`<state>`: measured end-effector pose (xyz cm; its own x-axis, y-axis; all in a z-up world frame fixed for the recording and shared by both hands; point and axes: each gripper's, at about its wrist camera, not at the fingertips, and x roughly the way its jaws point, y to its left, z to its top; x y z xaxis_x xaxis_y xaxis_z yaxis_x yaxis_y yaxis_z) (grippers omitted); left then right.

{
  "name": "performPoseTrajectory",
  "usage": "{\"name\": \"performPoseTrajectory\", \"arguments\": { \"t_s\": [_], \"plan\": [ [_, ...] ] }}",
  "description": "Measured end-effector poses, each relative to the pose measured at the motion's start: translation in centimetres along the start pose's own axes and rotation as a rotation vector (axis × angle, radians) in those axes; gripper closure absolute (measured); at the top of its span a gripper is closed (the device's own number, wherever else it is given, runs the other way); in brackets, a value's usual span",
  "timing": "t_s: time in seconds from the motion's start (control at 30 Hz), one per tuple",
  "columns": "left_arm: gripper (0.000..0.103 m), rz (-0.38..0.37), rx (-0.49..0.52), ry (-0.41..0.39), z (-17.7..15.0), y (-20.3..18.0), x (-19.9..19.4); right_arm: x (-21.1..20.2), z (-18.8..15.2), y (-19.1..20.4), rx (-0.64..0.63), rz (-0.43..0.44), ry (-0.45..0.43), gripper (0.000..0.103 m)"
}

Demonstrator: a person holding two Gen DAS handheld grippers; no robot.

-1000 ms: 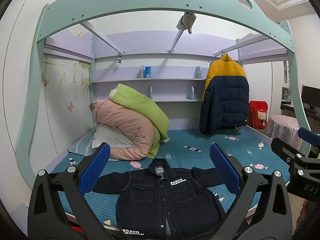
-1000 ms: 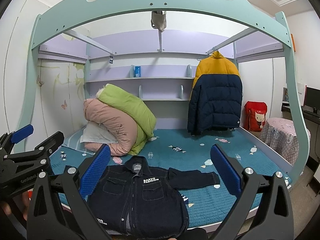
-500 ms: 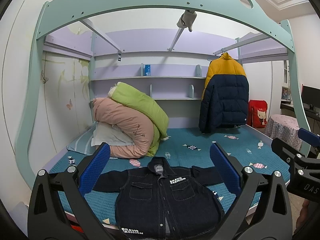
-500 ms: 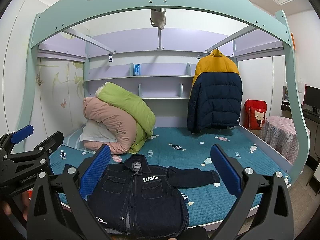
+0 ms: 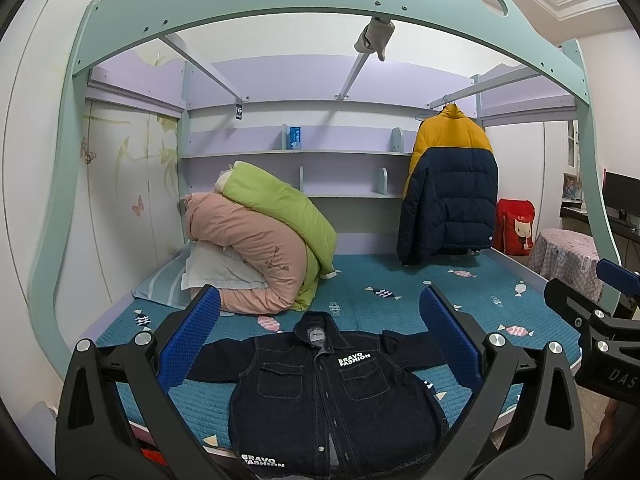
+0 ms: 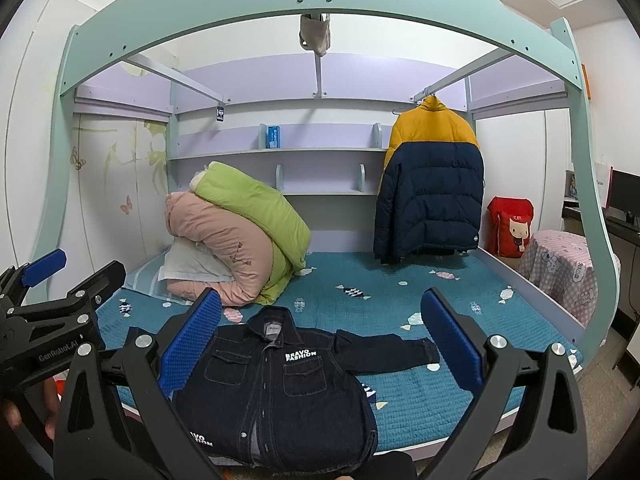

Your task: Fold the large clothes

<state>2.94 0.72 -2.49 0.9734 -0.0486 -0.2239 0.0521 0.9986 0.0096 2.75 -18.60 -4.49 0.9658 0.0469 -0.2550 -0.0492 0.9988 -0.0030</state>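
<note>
A dark denim jacket [image 5: 332, 392] with white "BRAVO FASHION" lettering lies flat, front up and buttoned, at the near edge of the bed, sleeves spread out. It also shows in the right wrist view [image 6: 276, 388]. My left gripper [image 5: 320, 344] is open and empty, held in front of and above the jacket. My right gripper [image 6: 320, 340] is open and empty too, slightly further right. Each gripper shows at the edge of the other's view, the right one [image 5: 600, 320] and the left one [image 6: 52, 308].
The bed has a teal quilted cover [image 5: 440, 292]. Rolled pink and green duvets with a pillow [image 5: 260, 248] sit at the back left. A yellow and navy puffer jacket [image 5: 448, 192] hangs at the back right. A covered stool [image 5: 568, 256] and red bag [image 5: 514, 226] stand right of the bed.
Both views have tilted slightly, so the jacket sits a little higher in frame. The grippers stay open and the jacket has not moved.
</note>
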Motion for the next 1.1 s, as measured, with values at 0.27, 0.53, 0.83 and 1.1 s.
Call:
{"name": "performPoseTrajectory", "arguments": {
  "t_s": [0.27, 0.53, 0.83, 1.1],
  "plan": [
    [0.003, -0.014, 0.004, 0.02, -0.6, -0.2, 0.6, 0.4, -0.7, -0.3, 0.009, 0.003, 0.016, 0.007],
    [0.003, -0.019, 0.002, 0.041, -0.7, -0.1, 1.7, 1.2, -0.9, -0.5, 0.025, 0.007, 0.029, 0.007],
    [0.003, 0.02, -0.005, 0.065, -3.5, 1.4, 6.3, 6.0, -2.9, -0.1, 0.038, 0.044, 0.125, 0.007],
    [0.003, 0.038, 0.039, 0.162, -7.8, 4.8, 15.6, 14.3, -6.5, 1.1, 0.022, 0.064, 0.299, 0.007]
  ]
}}
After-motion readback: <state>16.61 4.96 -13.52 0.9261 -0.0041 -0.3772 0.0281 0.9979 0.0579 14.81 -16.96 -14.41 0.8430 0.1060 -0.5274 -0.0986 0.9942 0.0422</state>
